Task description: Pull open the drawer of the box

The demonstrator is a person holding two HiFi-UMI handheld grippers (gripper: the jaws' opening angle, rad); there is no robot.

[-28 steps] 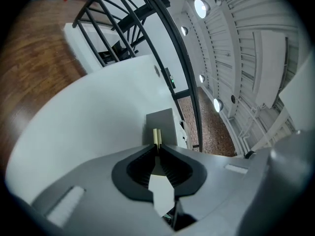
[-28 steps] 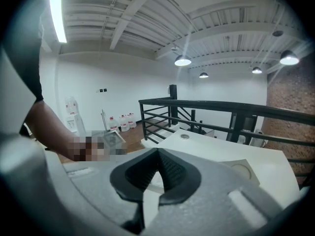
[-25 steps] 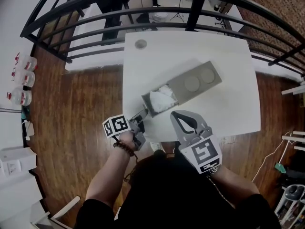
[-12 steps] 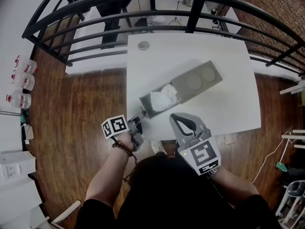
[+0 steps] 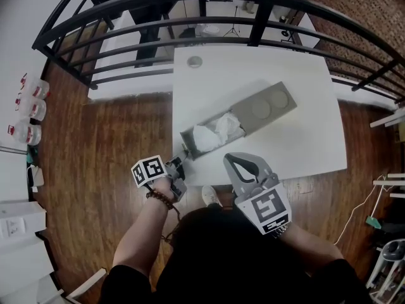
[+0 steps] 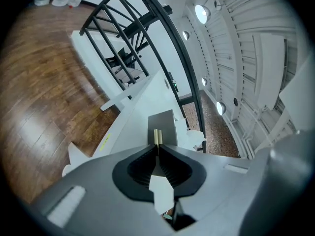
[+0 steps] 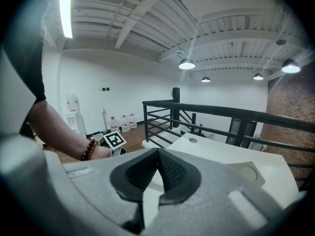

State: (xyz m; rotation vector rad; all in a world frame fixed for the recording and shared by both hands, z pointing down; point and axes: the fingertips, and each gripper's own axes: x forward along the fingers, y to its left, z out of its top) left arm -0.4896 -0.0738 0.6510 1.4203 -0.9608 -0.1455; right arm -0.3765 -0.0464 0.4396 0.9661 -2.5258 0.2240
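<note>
A grey box (image 5: 262, 108) with two round hollows on top lies aslant on the white table (image 5: 310, 75). Its drawer (image 5: 184, 142) stands pulled out toward the table's near-left edge, with crumpled white stuff (image 5: 215, 130) inside. My left gripper (image 5: 182, 152) is at the drawer's front. In the left gripper view the left gripper (image 6: 157, 144) is shut on a thin tan pull tab (image 6: 157, 135) on the drawer front (image 6: 162, 123); its jaws have just been closing a little on that tab. My right gripper (image 5: 231, 158) hovers by the table's near edge, shut and empty; the right gripper view shows the right gripper (image 7: 158, 152) with its tips together.
A small round disc (image 5: 195, 61) lies at the table's far left. A black railing (image 5: 190, 24) runs behind the table. Water bottles (image 5: 28, 109) stand on the wooden floor (image 5: 114, 138) at the far left. The drawer's front overhangs the table's left edge.
The drawer has slid further out toward the near left, with my left gripper moving back along with it. My right gripper has drifted slightly toward me.
</note>
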